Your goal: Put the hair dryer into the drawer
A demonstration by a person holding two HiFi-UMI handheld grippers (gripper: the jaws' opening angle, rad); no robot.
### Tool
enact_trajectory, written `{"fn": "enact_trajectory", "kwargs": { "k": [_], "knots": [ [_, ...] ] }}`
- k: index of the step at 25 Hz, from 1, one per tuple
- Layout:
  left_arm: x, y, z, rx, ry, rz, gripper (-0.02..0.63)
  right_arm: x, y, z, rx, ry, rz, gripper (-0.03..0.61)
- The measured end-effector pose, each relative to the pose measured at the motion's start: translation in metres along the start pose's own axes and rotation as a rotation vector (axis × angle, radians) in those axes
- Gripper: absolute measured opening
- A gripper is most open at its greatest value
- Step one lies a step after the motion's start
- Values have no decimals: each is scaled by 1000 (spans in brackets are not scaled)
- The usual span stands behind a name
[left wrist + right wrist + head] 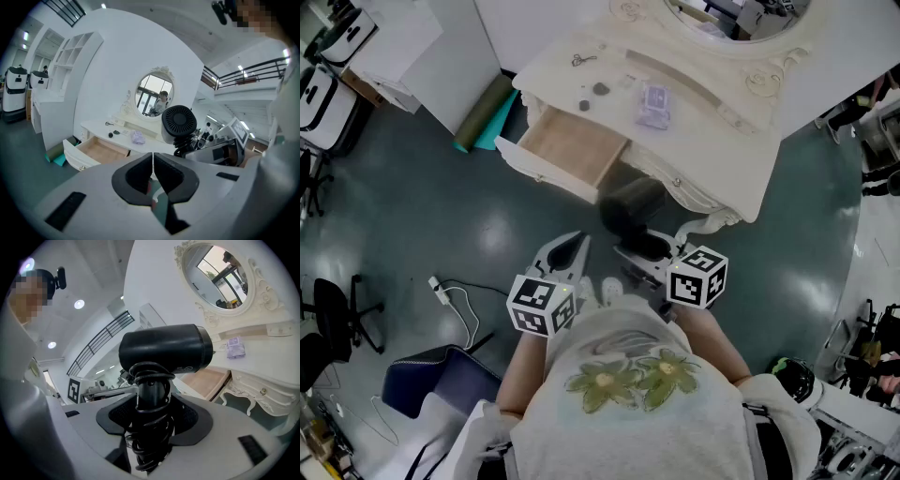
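Before the open drawer (572, 150), the right hand-held gripper (152, 416) clamps the hair dryer (164, 350); the left hand-held gripper (153, 165) is closed, empty.

Robotics lab or test hall, one corner dressed as bedroom. Ornate cream dressing table (698, 141) with oval mirror (154, 95) stands against bare white partition wall (108, 70). Smooth grey-green industrial floor (412, 216). High ceiling, round lights (78, 303), mezzanine railing (253, 75) overhead. White upright machines (14, 86) parked at far left. Black office chair (337, 314) and blue chair (441, 384) off to side. Power strip (441, 292) with loose cable on floor. Rolled mats (483, 114) lying at partition foot.
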State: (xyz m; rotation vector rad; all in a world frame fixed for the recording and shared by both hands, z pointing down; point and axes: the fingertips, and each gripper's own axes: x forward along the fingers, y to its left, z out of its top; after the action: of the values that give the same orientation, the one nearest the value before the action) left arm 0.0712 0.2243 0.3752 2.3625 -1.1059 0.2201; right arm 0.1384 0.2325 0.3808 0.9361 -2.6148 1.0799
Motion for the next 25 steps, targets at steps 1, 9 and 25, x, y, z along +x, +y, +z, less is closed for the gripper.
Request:
{"fn": "enact_trajectory", "kwargs": {
  "k": [1, 9, 25],
  "knots": [
    [-1, 0, 0, 0, -1, -1, 18, 1, 0, 0, -3, 1, -2, 222],
    [-4, 7, 1, -7, -3, -13, 18, 10, 2, 3, -8, 5, -15, 222],
    [-17, 31, 6, 13, -32, -65, 18, 32, 12, 4, -31, -5, -59, 222]
  ]
}}
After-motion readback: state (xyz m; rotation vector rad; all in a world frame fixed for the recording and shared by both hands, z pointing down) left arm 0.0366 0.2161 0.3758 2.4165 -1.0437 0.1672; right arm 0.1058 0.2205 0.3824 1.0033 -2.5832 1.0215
